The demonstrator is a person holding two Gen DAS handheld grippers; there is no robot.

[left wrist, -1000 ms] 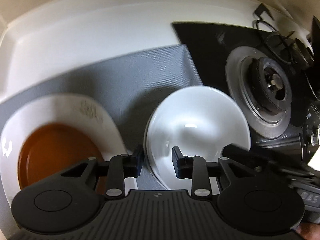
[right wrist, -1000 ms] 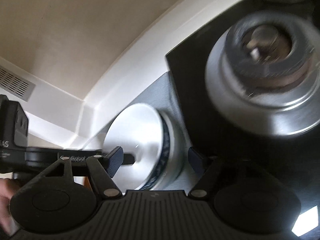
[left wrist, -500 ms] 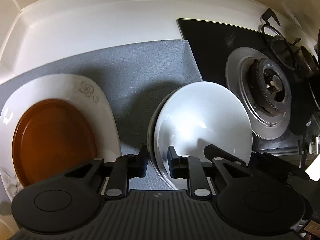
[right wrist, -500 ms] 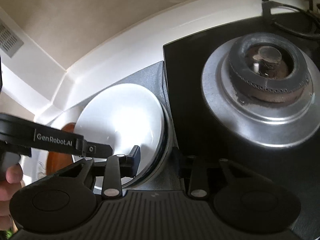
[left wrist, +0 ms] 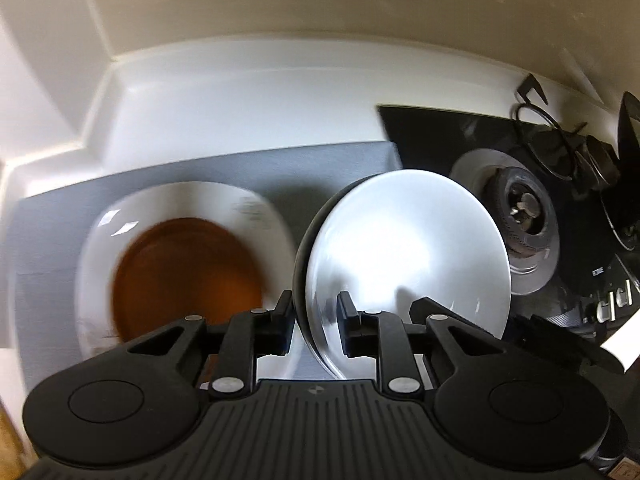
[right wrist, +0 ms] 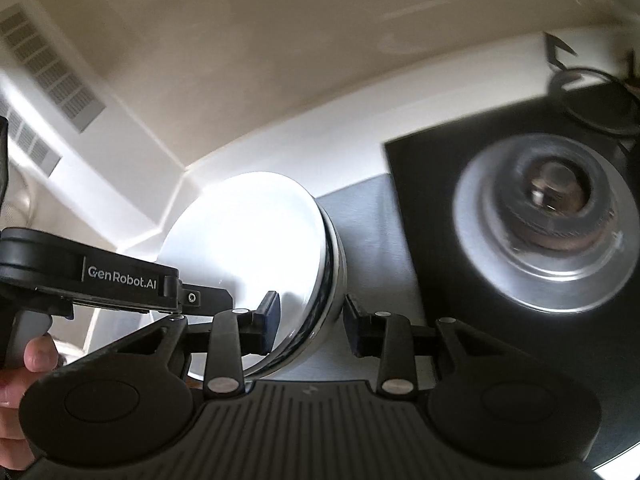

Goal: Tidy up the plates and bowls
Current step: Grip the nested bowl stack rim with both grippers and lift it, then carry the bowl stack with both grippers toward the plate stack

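Both the left tool [left wrist: 312, 326] and right tool [right wrist: 308, 326] are grasping the white bowl [left wrist: 408, 252] tilted above the grey mat [left wrist: 240, 168], beside the already stacked brown plate [left wrist: 184, 272], so placing it remains.

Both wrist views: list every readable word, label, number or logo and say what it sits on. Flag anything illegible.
"GenRobot.AI": white lettering on the black body of the left gripper, read in the right wrist view.
Small white marking on the black stove panel: too small to read.
Small embossed logo on each gripper's ribbed base: a symbol, not text.
Nothing else is legible.
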